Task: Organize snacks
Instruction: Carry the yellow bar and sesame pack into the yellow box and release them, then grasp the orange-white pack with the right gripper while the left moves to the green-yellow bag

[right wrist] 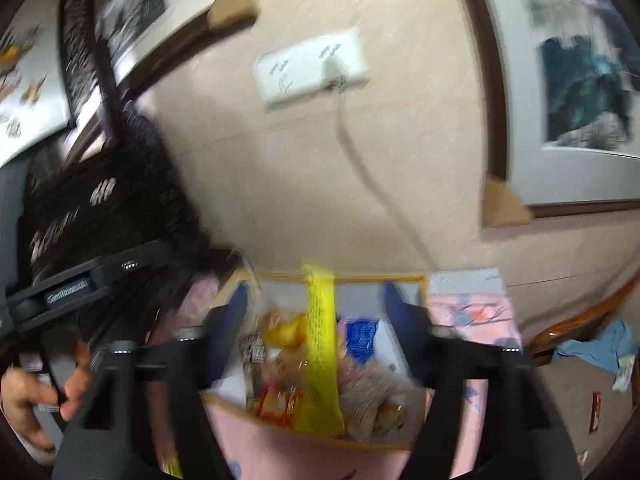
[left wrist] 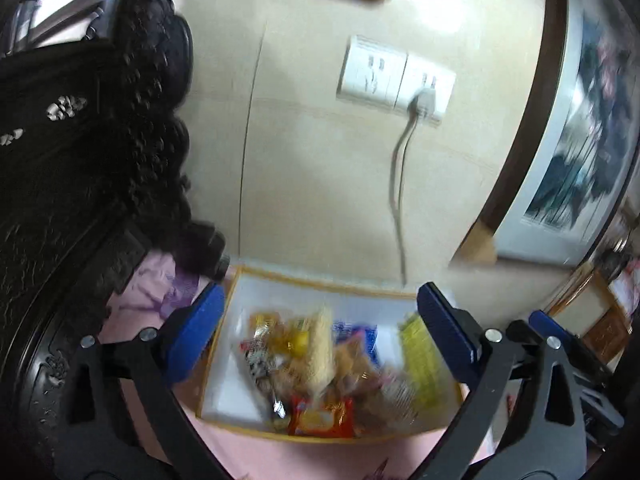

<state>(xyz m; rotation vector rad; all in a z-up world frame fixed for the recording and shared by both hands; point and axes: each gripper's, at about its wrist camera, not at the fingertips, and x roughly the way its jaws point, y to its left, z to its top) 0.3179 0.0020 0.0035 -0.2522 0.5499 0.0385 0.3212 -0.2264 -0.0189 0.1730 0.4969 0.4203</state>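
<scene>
Left wrist view: left gripper point(left wrist: 320, 332) spread wide over snack box point(left wrist: 224, 392); right gripper point(right wrist: 320, 320) spread, yellow packet point(right wrist: 320, 344) at 12 o'clock between fingers, contact unclear.

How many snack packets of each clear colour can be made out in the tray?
Counted in the right wrist view:
yellow packet: 1
blue packet: 1
red packet: 1
Total: 3 that can be told apart in the tray; the brownish rest is too blurred to count.
</scene>
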